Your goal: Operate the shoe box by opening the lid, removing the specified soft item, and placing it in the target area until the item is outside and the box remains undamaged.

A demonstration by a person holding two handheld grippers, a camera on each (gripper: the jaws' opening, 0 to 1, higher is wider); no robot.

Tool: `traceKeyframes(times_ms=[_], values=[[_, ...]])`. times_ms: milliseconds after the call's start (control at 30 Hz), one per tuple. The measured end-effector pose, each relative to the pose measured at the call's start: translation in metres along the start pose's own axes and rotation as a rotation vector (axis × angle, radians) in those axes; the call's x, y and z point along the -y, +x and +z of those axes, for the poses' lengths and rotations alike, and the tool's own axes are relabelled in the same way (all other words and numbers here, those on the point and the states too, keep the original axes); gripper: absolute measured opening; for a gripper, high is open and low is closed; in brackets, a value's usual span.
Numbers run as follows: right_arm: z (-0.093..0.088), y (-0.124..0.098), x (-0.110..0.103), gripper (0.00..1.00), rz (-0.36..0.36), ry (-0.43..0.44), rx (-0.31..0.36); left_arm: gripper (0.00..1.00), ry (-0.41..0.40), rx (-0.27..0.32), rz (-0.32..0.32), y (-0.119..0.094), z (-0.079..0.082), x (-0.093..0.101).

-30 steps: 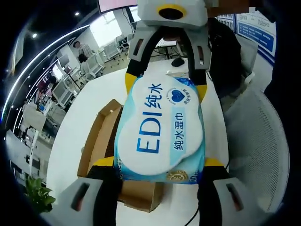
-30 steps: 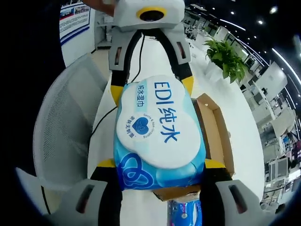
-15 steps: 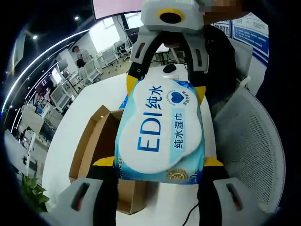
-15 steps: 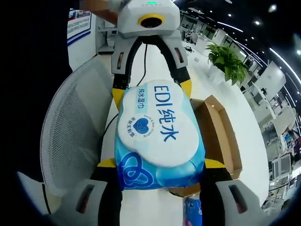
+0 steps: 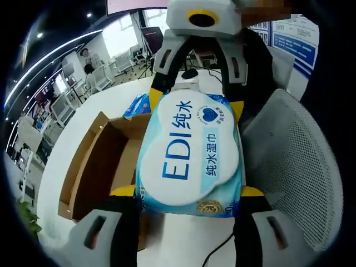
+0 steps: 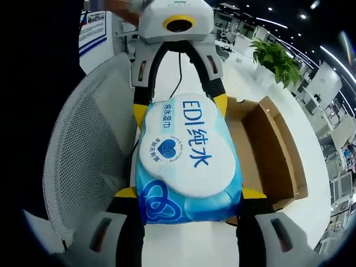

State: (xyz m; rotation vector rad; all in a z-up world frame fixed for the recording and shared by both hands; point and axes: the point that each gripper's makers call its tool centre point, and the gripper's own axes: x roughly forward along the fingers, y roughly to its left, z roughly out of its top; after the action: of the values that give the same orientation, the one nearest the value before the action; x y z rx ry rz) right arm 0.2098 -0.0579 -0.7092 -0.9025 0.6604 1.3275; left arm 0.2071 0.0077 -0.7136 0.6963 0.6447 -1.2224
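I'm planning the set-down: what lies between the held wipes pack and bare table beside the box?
Nothing visible blocks it. The wipes pack is clamped end to end by the left gripper and right gripper, held above the open box. White table lies bare beyond the box; a mesh chair stands on the other side.

Both grippers (image 5: pixel 189 192) (image 6: pixel 189 193) apparently clamped, facing.

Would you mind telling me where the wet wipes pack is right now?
The wet wipes pack is held between both grippers, one at each end, with the open cardboard box on the white table beside it and a mesh chair on its other side.
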Motion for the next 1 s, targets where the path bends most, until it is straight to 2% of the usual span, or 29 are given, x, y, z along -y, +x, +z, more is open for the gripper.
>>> traceKeyframes(times_ms=[233, 433, 800, 1000], values=[[-0.009, 0.01, 0.001, 0.64, 0.016, 0.015, -0.012, 0.67, -0.01, -0.008, -0.022, 0.012, -0.006, -0.002], [-0.031, 0.036, 0.0, 0.64, 0.028, 0.032, -0.046, 0.67, -0.005, -0.022, -0.046, 0.039, -0.021, -0.002], [-0.051, 0.058, -0.009, 0.64, 0.058, 0.064, -0.063, 0.67, -0.021, -0.037, -0.095, 0.065, -0.039, 0.006], [-0.059, 0.064, -0.008, 0.64, 0.054, 0.069, -0.077, 0.67, -0.014, -0.047, -0.101, 0.076, -0.042, 0.005]])
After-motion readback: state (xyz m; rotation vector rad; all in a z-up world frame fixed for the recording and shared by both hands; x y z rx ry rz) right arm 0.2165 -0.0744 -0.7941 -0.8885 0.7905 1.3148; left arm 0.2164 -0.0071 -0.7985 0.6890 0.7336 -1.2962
